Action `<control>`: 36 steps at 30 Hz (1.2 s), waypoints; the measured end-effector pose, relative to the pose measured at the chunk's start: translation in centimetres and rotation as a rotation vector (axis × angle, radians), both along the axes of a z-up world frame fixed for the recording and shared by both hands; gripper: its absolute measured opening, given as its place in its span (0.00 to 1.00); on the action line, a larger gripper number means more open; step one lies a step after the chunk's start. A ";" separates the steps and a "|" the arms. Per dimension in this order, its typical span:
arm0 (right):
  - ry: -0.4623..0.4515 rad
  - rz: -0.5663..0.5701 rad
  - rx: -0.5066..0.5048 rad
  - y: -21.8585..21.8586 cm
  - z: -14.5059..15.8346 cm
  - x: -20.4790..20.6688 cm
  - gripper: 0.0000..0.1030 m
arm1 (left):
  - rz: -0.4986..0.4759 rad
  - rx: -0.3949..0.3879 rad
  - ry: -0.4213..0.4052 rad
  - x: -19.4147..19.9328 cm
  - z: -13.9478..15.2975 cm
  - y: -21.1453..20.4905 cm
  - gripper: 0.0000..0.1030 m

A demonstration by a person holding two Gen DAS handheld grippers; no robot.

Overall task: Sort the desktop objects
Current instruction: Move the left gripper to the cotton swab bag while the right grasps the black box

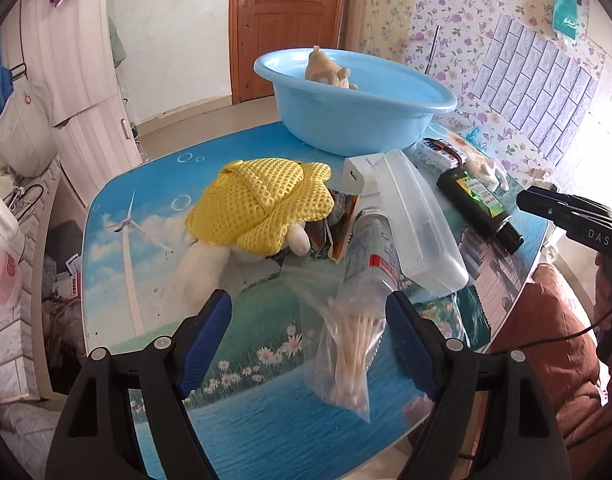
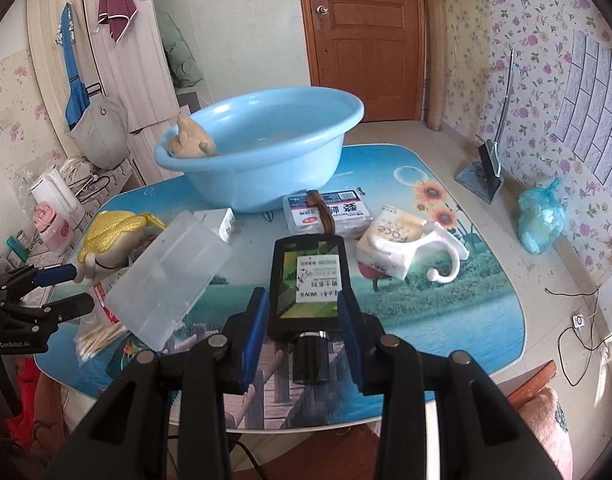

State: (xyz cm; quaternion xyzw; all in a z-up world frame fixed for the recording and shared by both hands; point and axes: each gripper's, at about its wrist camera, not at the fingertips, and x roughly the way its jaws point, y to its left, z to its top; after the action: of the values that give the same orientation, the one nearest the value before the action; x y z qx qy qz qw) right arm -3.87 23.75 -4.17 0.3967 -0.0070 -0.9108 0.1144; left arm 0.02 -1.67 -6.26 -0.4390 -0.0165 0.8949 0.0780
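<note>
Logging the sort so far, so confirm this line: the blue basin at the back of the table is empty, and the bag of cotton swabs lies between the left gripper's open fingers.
One error: the blue basin is not empty. A tan plush toy sits inside it against the rim, as the right wrist view shows. The rest stands: the bag of cotton swabs lies between the open fingers of the left gripper.

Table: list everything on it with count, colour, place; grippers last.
basin: one, light blue, table's far side
plush toy: one, beige, inside basin
plush in mesh: one, white, yellow mesh, left-centre
clear box: one, transparent, centre
swab bag: one, clear, near edge
black bottle: one, black-green, lying right of clear box
charger: one, white, before basin
tissue pack: one, white-yellow, right
hook: one, white, against tissue pack
left gripper: black-blue, open over swab bag
right gripper: black-blue, shut, near black bottle
</note>
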 end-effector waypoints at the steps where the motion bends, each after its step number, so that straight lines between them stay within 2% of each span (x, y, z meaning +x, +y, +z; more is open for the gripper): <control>1: 0.001 -0.001 0.003 0.0 0.0 0.1 0.38 | -0.006 0.002 0.000 0.3 -0.1 0.1 0.77; 2: 0.000 -0.002 0.002 0.0 -0.1 0.1 0.43 | -0.011 0.002 -0.001 0.3 -0.1 0.3 0.77; 4: -0.002 -0.002 -0.008 -0.1 -0.2 0.1 0.47 | -0.022 -0.001 -0.008 0.5 -0.4 0.5 0.77; 12: -0.021 0.019 0.007 -0.6 -1.0 0.4 0.48 | -0.044 -0.021 -0.041 1.3 -1.9 1.2 0.77; 14: -0.024 0.015 0.015 -0.5 -1.3 0.5 0.52 | -0.055 -0.039 -0.045 1.5 -2.3 1.4 0.77; 15: -0.025 0.013 0.017 -0.4 -1.5 0.5 0.53 | -0.062 -0.043 -0.045 1.6 -2.4 1.5 0.75; 17: -0.033 0.008 0.014 -0.3 -1.7 0.5 0.56 | -0.076 -0.045 -0.051 1.7 -2.6 1.6 0.63; 19: -0.039 0.002 0.013 -0.1 -1.9 0.4 0.58 | -0.080 -0.057 -0.059 1.6 -2.9 1.7 0.42; 20: -0.041 -0.001 0.016 -0.1 -2.0 0.3 0.61 | -0.086 -0.049 -0.058 1.7 -2.9 1.7 0.40; 21: -0.044 -0.001 0.016 0.0 -2.0 0.2 0.62 | -0.094 -0.038 -0.060 1.7 -2.9 1.7 0.30; 22: -0.047 -0.001 0.017 0.0 -2.1 0.1 0.66 | -0.104 -0.040 -0.058 1.7 -2.8 1.9 0.26; 25: -0.047 0.004 0.027 -0.3 -2.4 -0.3 0.71 | -0.109 -0.049 -0.046 1.8 -2.5 2.0 0.23; 36: -0.087 -0.004 0.040 -0.6 -4.2 -2.8 0.71 | -0.057 -0.031 0.005 2.2 -0.5 0.0 0.23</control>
State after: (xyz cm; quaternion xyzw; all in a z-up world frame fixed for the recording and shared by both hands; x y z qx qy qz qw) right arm -6.70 23.15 -8.35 0.4382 0.0055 -0.8928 0.1042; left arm 2.25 -1.63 -6.71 -0.4384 0.0100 0.8935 0.0966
